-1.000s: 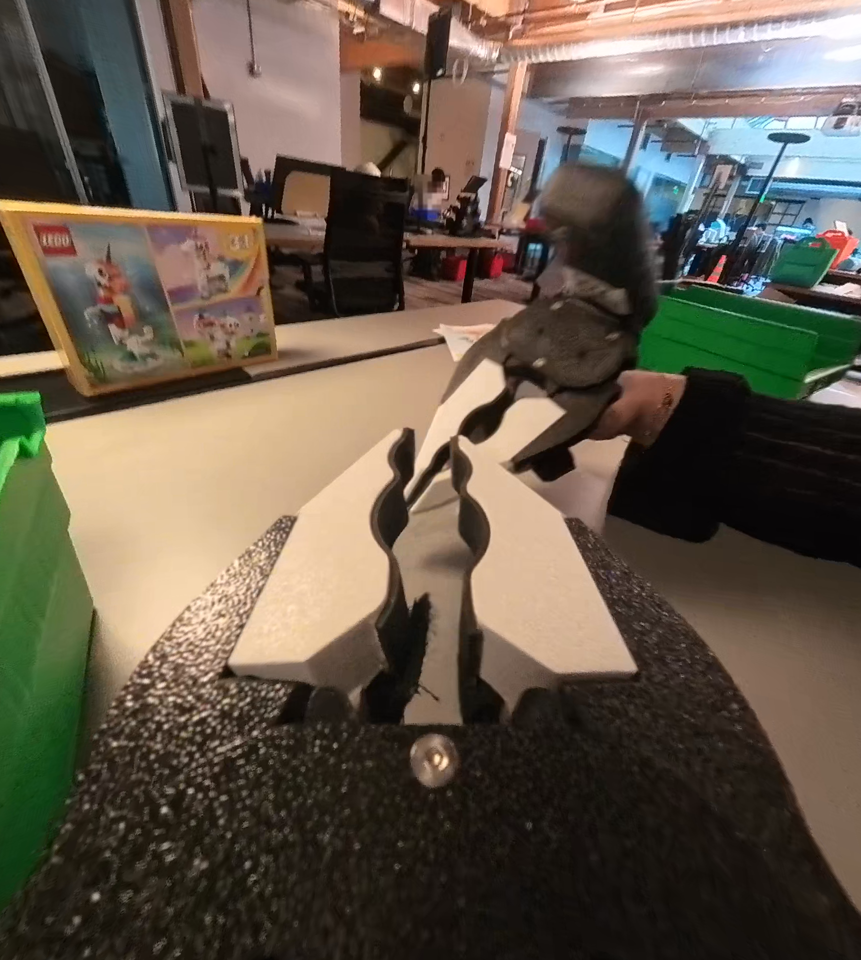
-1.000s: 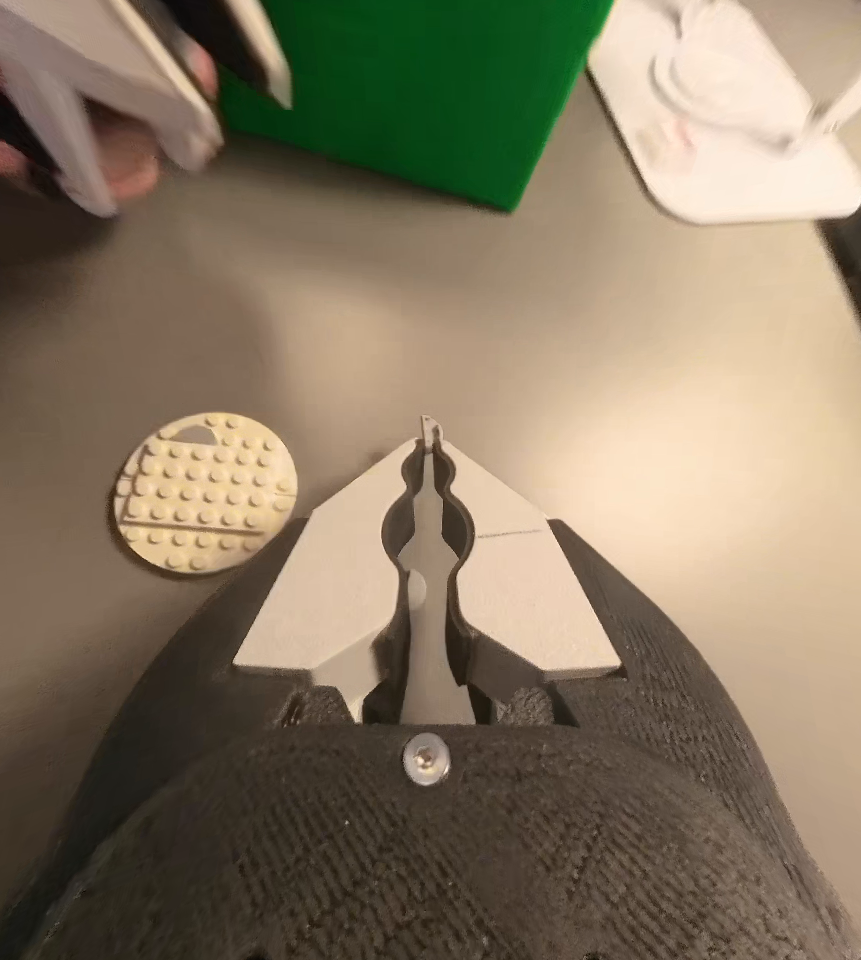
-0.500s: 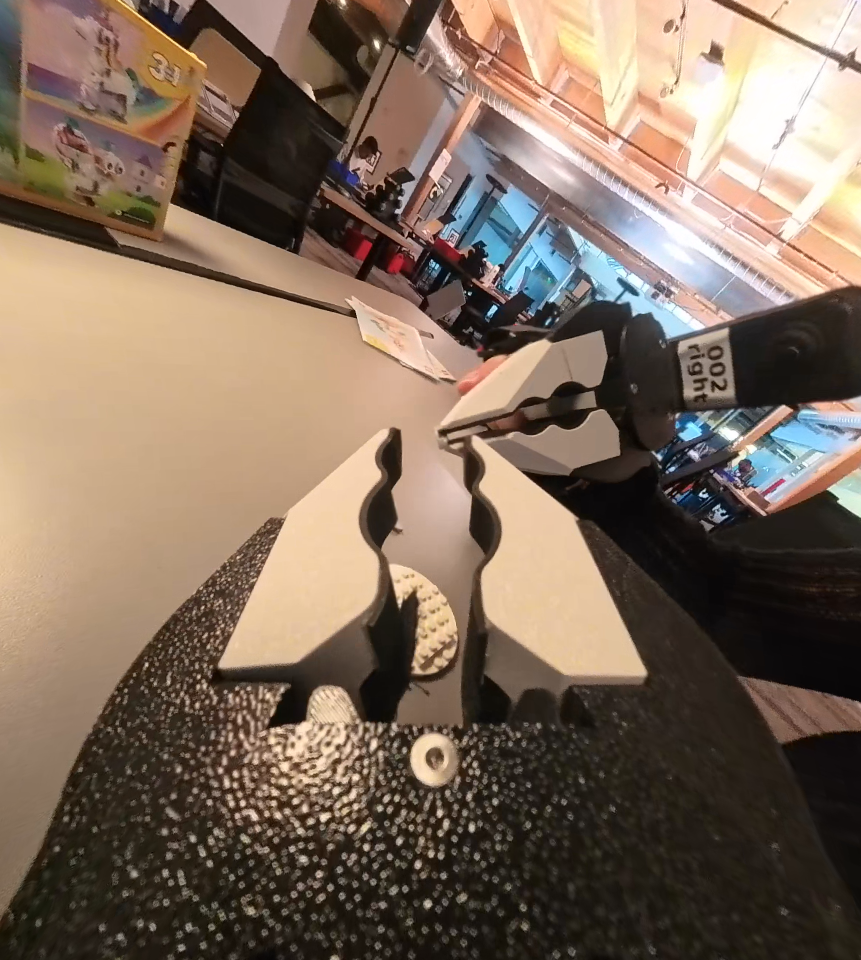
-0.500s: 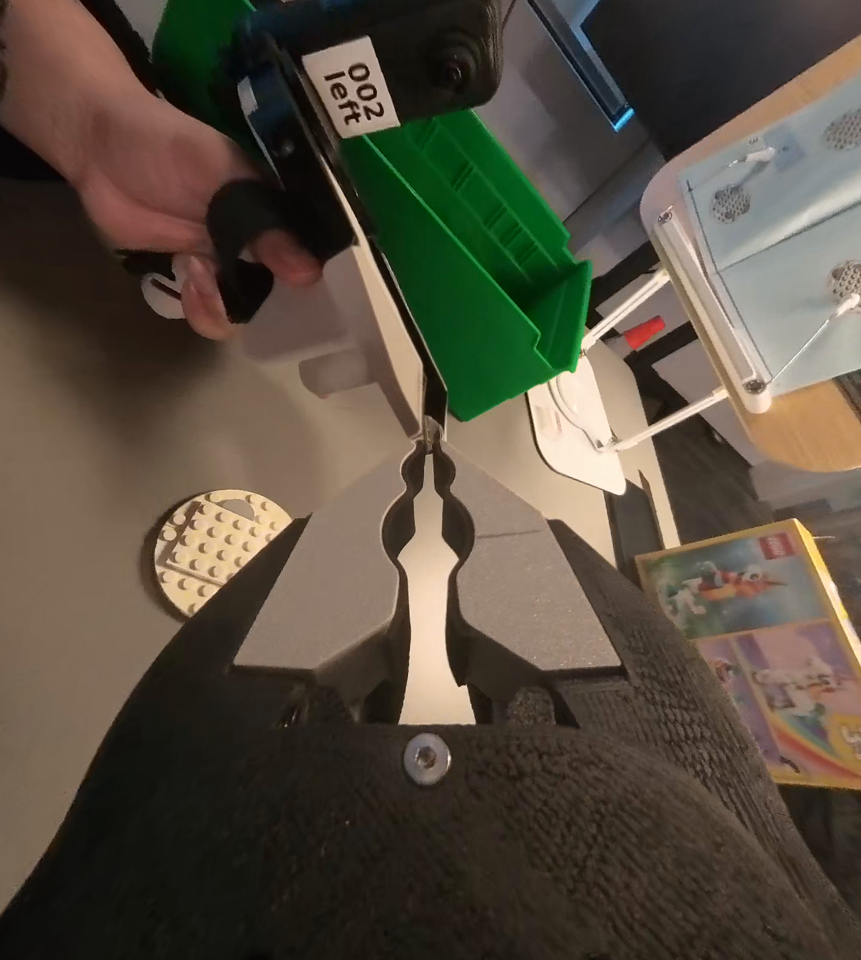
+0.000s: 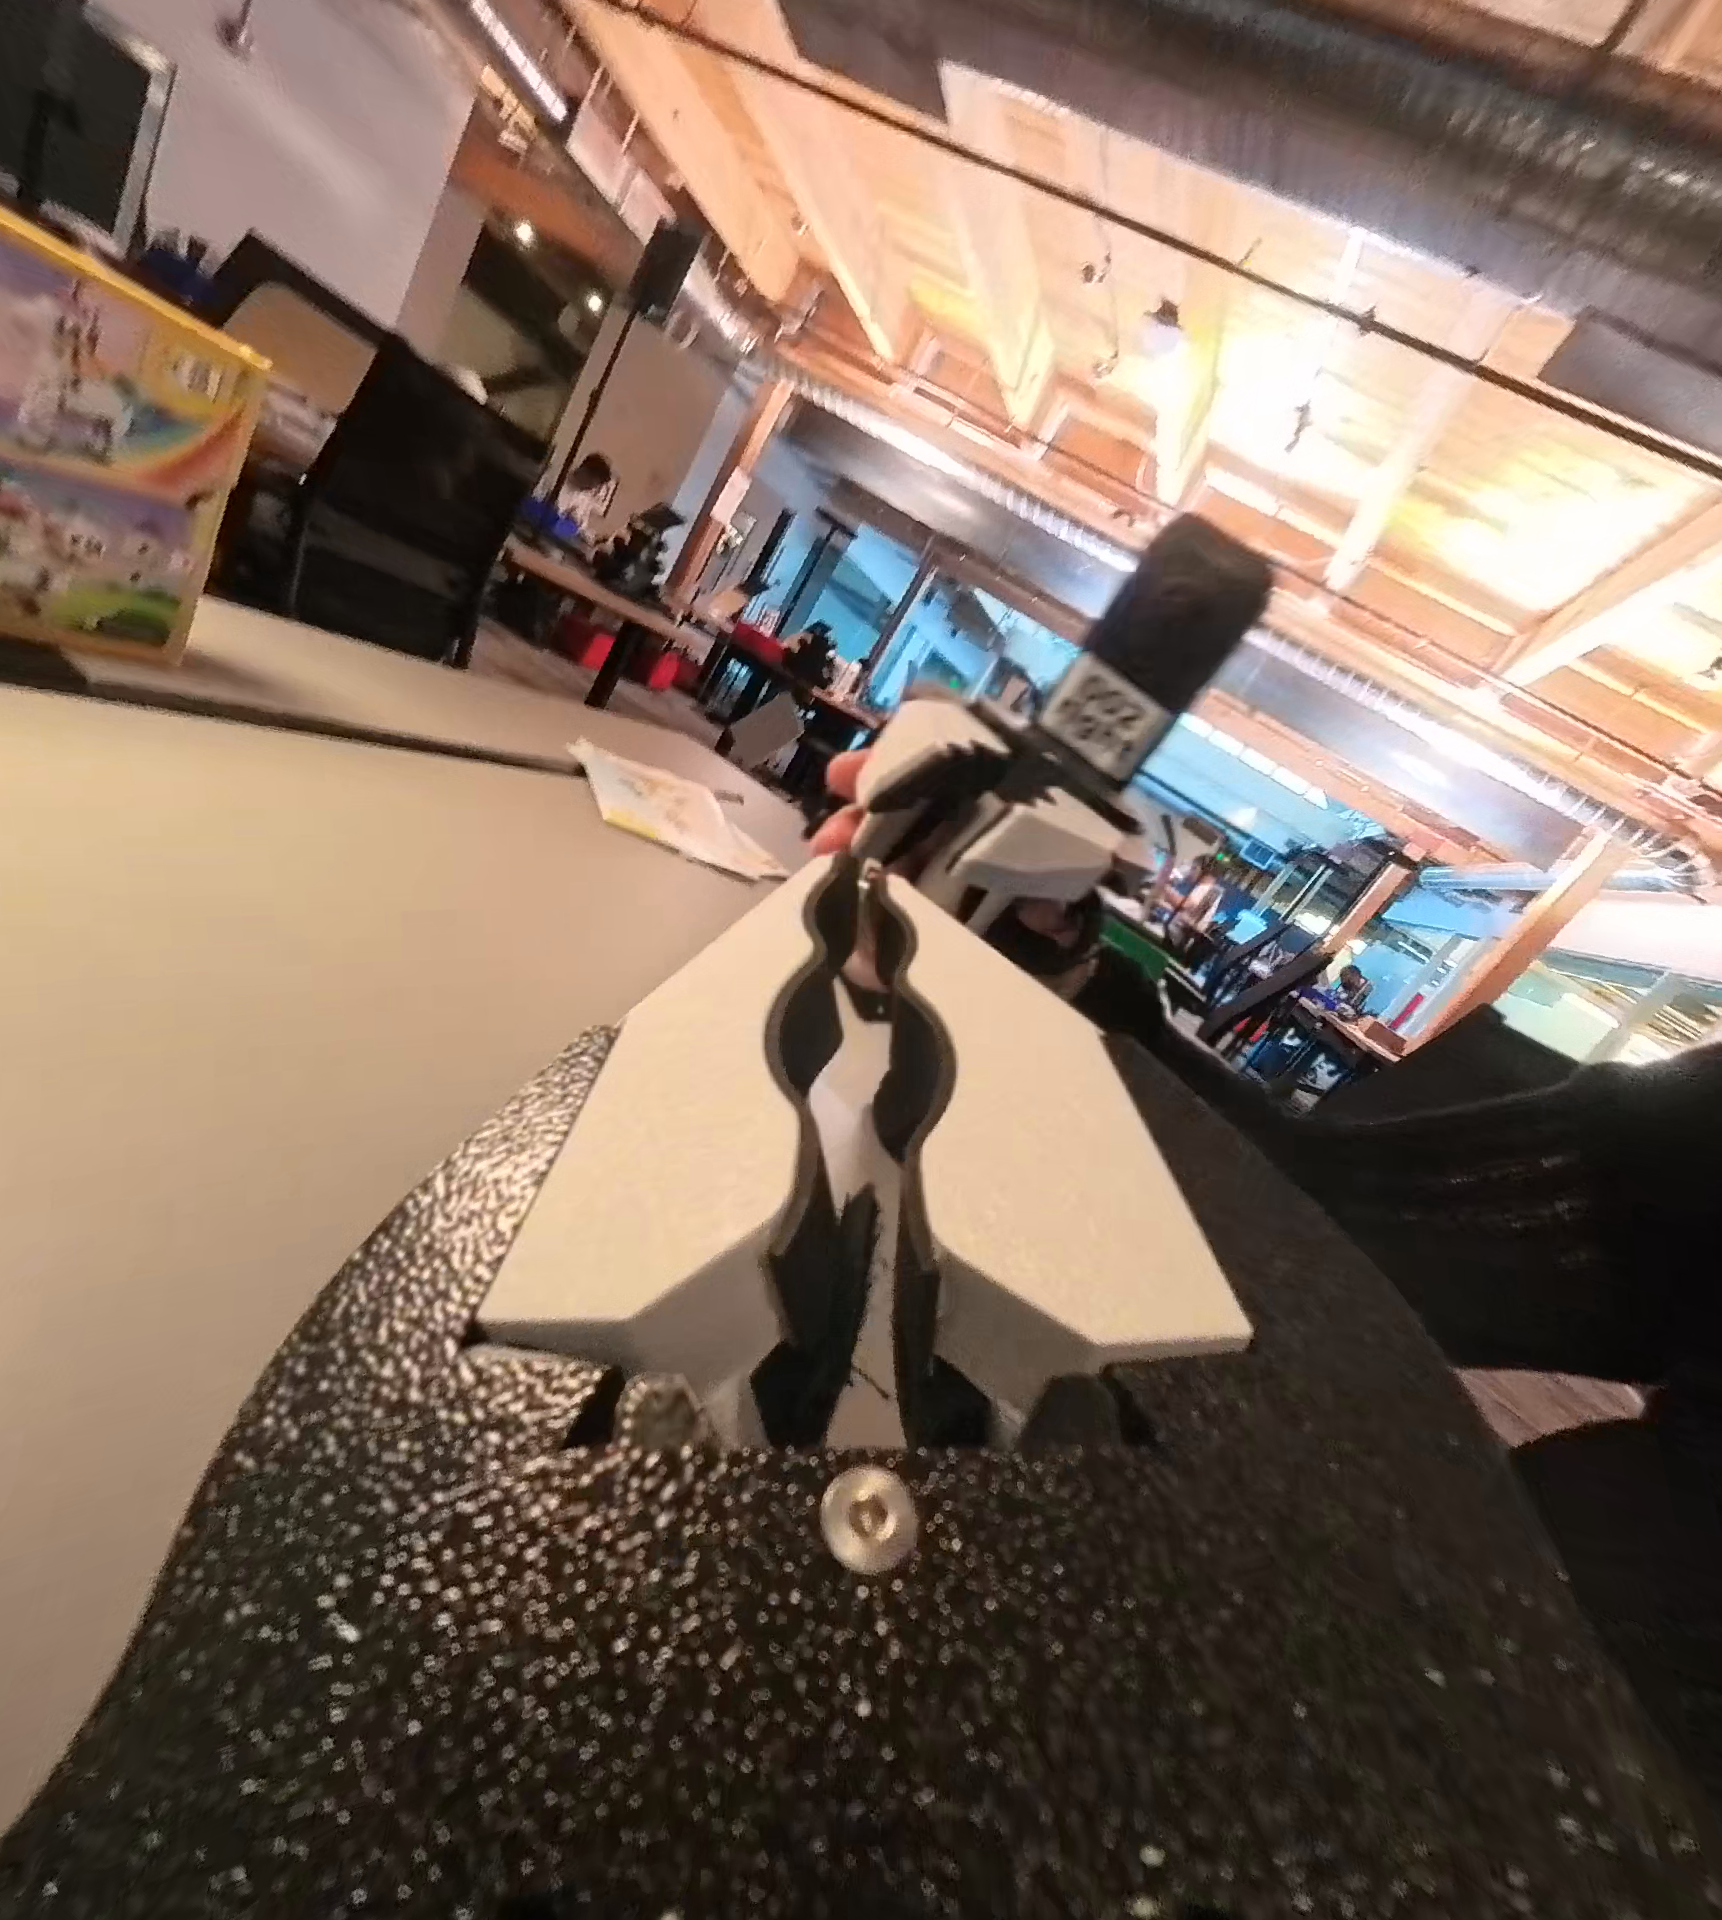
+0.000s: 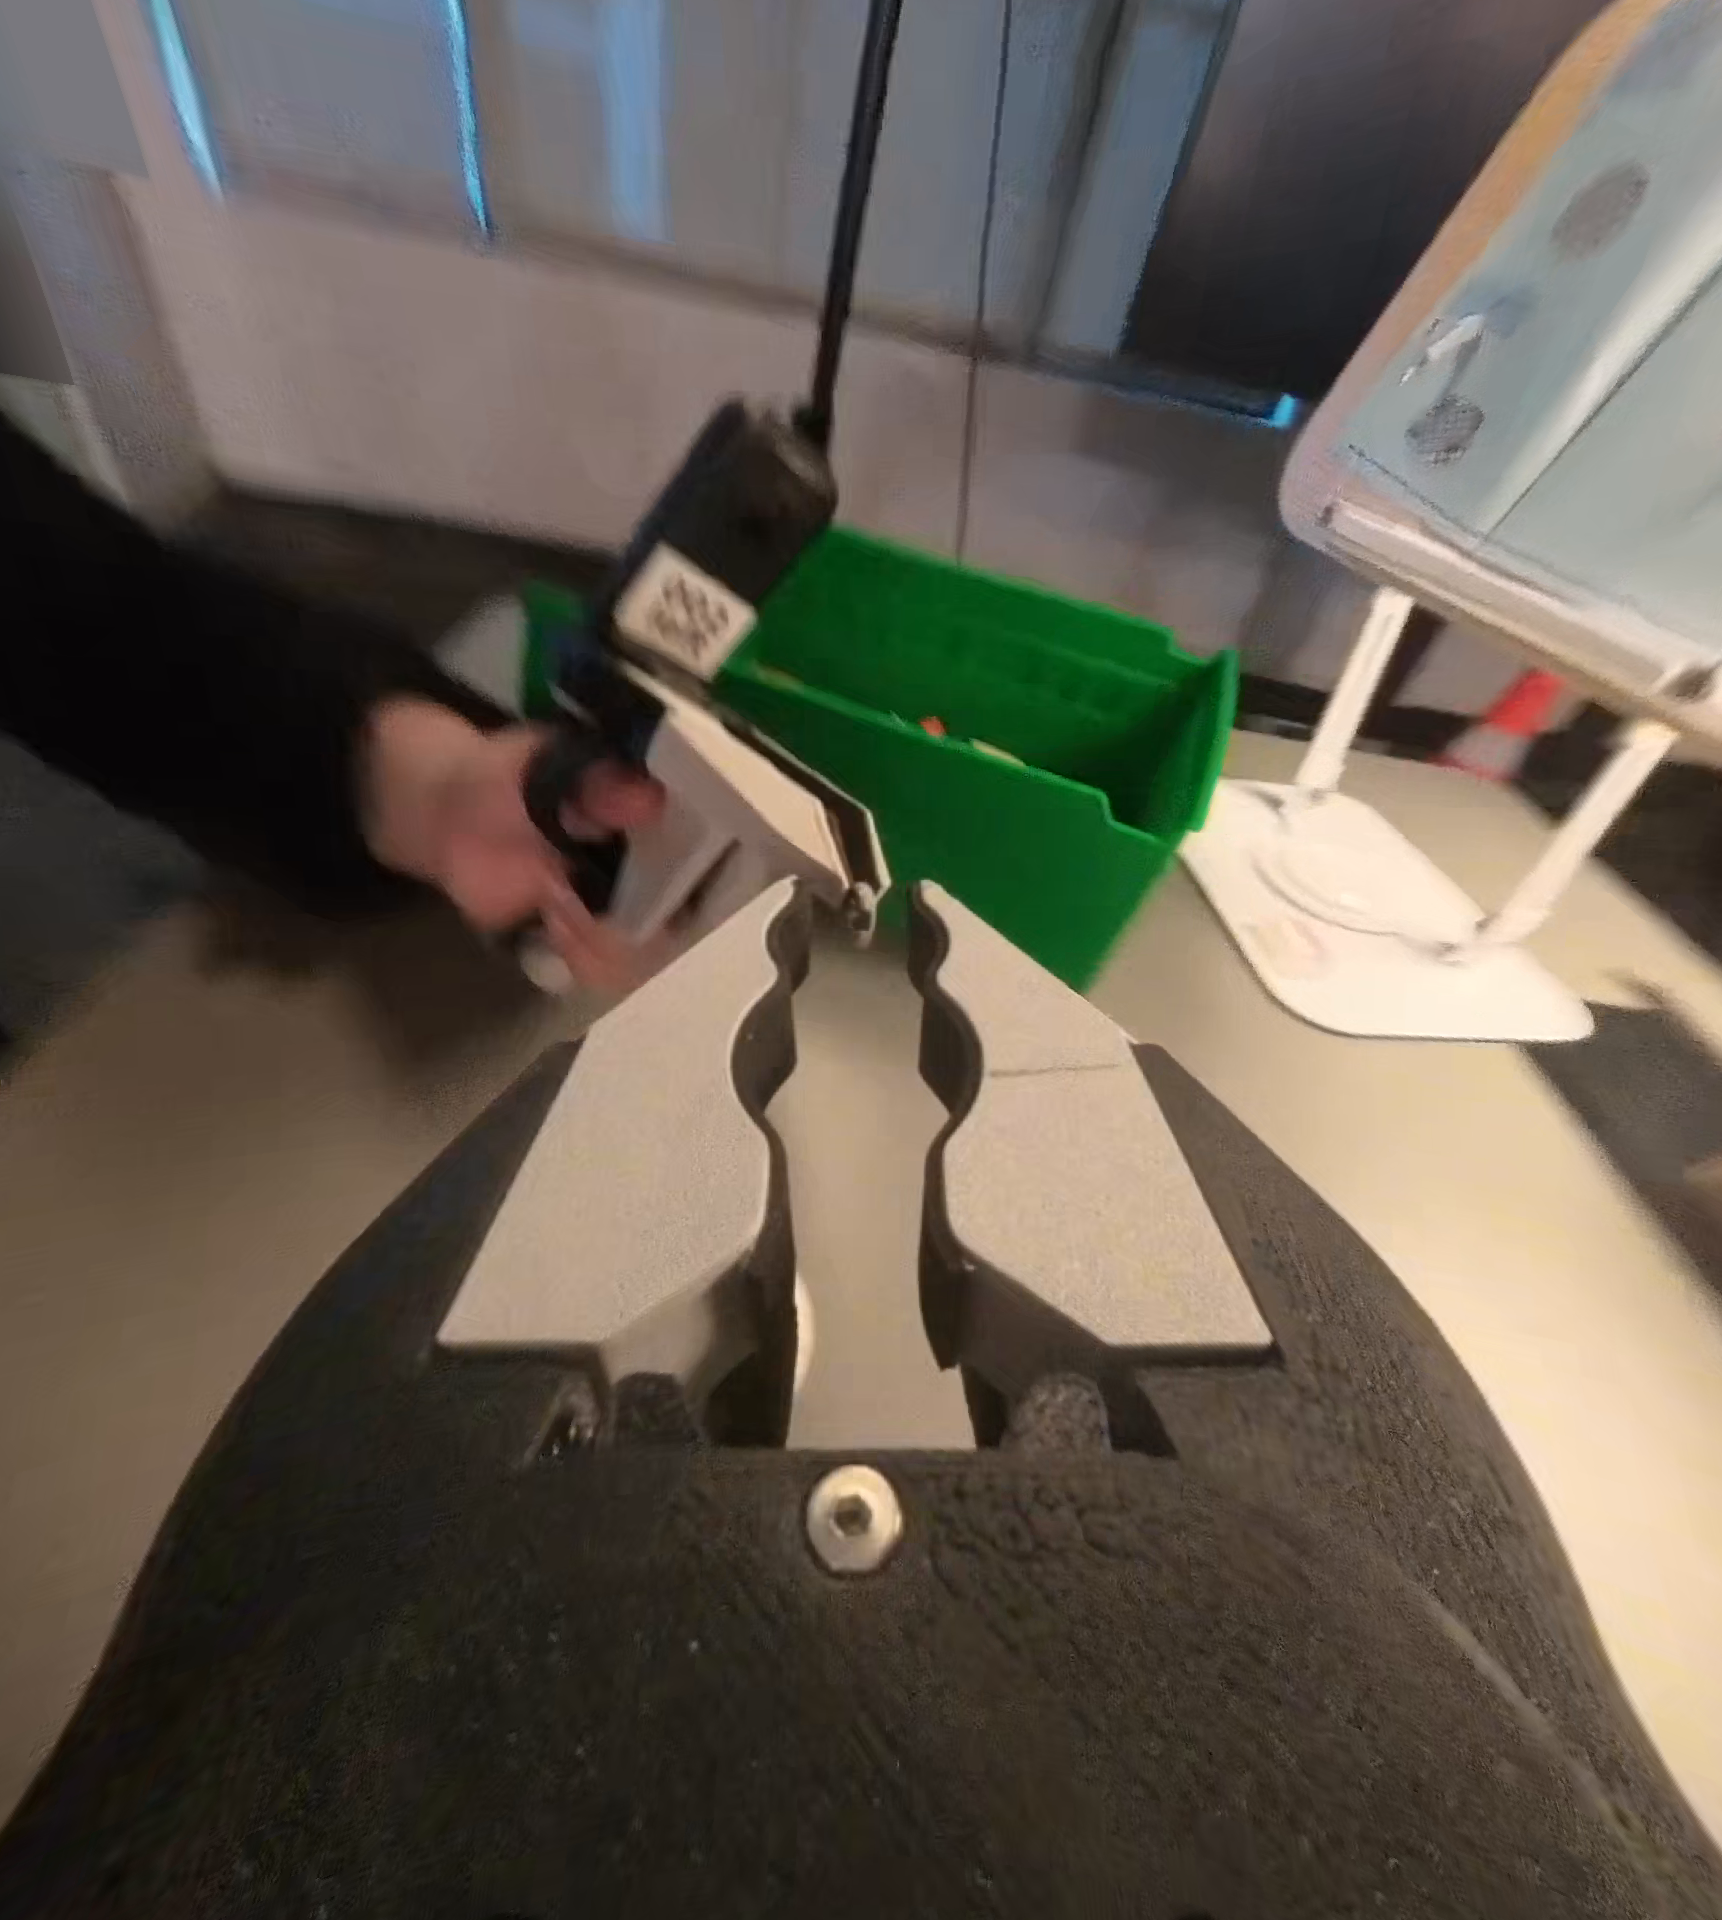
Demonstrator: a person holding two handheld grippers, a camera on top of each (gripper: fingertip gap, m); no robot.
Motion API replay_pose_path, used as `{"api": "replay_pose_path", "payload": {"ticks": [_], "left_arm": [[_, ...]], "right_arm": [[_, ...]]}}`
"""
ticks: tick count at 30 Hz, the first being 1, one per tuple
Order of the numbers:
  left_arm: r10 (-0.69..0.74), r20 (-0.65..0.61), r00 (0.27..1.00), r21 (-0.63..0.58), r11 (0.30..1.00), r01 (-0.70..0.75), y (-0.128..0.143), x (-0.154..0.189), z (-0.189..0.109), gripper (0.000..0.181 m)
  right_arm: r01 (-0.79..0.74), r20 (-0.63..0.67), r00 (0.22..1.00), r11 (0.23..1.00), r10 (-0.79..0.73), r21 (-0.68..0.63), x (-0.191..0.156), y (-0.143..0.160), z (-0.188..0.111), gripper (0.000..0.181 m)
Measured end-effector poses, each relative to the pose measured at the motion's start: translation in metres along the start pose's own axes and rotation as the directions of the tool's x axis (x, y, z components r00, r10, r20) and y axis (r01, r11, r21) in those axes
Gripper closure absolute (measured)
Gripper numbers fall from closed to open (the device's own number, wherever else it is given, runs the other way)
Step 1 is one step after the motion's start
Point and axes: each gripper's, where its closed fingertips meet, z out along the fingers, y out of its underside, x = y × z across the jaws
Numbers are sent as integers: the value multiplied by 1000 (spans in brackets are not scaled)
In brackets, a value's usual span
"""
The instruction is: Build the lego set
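Note:
My left gripper [image 5: 862,881] is shut on a tiny grey lego piece [image 5: 869,883], pinched at its very tips above the table. My right gripper [image 6: 858,899] is open, its jaws standing either side of that piece without touching it. In the right wrist view the left gripper [image 6: 859,868] comes in from the left with a hand on it, and the small piece [image 6: 862,912] hangs from its tips. In the left wrist view the right gripper [image 5: 888,836] faces mine, tip to tip. The round cream studded plate is not in view.
A green bin [image 6: 992,810] stands just behind the grippers. A white stand base [image 6: 1356,935] is at the right. The lego box [image 5: 57,488] stands at the table's far left, and an instruction booklet [image 5: 670,810] lies flat behind. The table [image 5: 213,935] is grey. My left and right fingertips are right by each other.
The right gripper held the tiny piece and brought it up to the left gripper. The left gripper has closed on it and the right gripper has opened. Both have lifted off the table.

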Motion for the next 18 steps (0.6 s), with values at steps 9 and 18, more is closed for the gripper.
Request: {"api": "replay_pose_path", "payload": {"ticks": [9, 18], "left_arm": [[39, -72, 997, -3, 999, -39, 1, 15, 2, 181], [507, 279, 816, -147, 862, -485, 5, -13, -2, 180]], "right_arm": [[-141, 119, 983, 990, 139, 2, -13, -1, 2, 175], [24, -96, 994, 949, -57, -314, 28, 57, -11, 181]]}}
